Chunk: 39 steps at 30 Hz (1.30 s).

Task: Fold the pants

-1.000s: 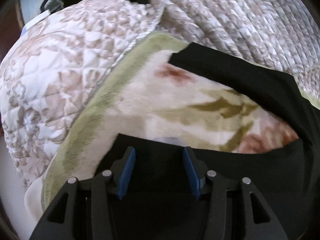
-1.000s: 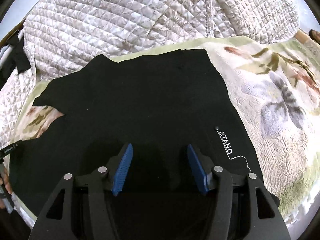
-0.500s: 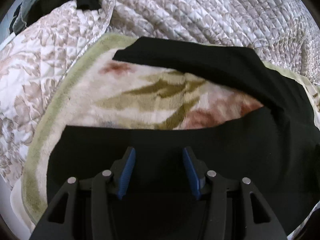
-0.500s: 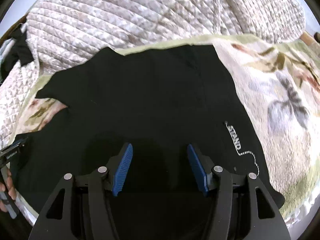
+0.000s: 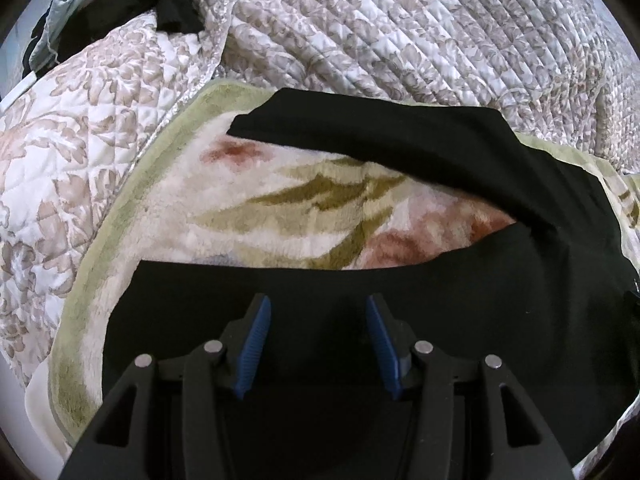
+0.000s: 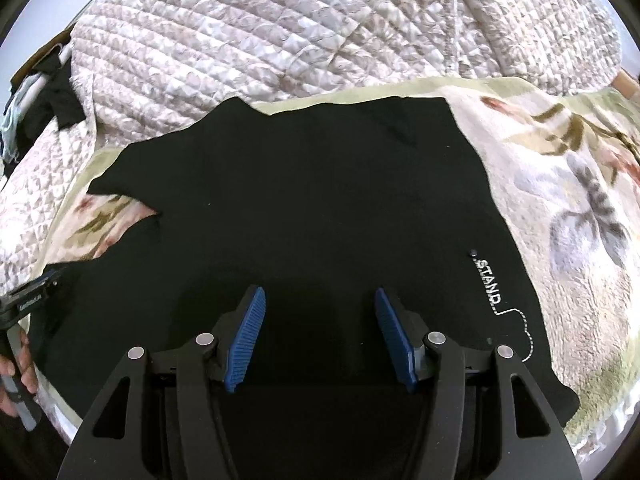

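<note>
Left gripper has swung over the black pants, jaws apart; right gripper hovers, likewise empty; folding not begun.

The word "STAND" is printed in small white capitals on the black pants, running down the fabric near their right edge, with a dotted white line trailing from its last letter. A white label on the left tongs is too blurred to read.
</note>
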Motion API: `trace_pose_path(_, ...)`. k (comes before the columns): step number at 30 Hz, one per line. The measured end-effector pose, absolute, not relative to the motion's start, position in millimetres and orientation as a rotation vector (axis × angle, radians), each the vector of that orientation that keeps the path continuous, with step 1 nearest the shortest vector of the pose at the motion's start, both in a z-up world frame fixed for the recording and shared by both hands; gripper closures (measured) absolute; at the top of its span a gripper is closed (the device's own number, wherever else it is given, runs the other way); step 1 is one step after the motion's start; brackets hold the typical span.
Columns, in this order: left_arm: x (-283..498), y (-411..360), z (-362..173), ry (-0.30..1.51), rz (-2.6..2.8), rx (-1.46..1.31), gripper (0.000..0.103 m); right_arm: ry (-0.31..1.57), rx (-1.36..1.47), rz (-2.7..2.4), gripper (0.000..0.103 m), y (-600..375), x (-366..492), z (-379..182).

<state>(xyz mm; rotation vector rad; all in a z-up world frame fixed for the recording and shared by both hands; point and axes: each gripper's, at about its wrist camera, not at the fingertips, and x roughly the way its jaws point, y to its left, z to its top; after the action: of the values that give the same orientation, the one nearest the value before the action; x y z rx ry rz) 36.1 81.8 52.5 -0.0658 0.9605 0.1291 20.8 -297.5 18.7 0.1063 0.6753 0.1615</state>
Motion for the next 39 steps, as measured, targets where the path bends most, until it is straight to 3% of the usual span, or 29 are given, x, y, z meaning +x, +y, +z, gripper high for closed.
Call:
trace_pose_path(20, 75, 71, 58, 1.058, -0.06, -0.081, 0.046, 0.792, -0.025, 0.403, 0.042, -259, 57, 37)
trace_pose_path(26, 138, 76, 72, 0.997, -0.056, -0.083, 0.04, 0.772, -0.067, 0.432, 0.042, -258, 109, 57)
trace_pose_path(31, 205, 71, 73, 0.983, -0.071, -0.108, 0.028, 0.746, -0.156, 0.437, 0.042, -252, 172, 74)
trace_pose_path(39, 277, 50, 24, 1.044, -0.033, -0.026, 0.023, 0.779, -0.208, 0.462, 0.041, -253, 269, 71)
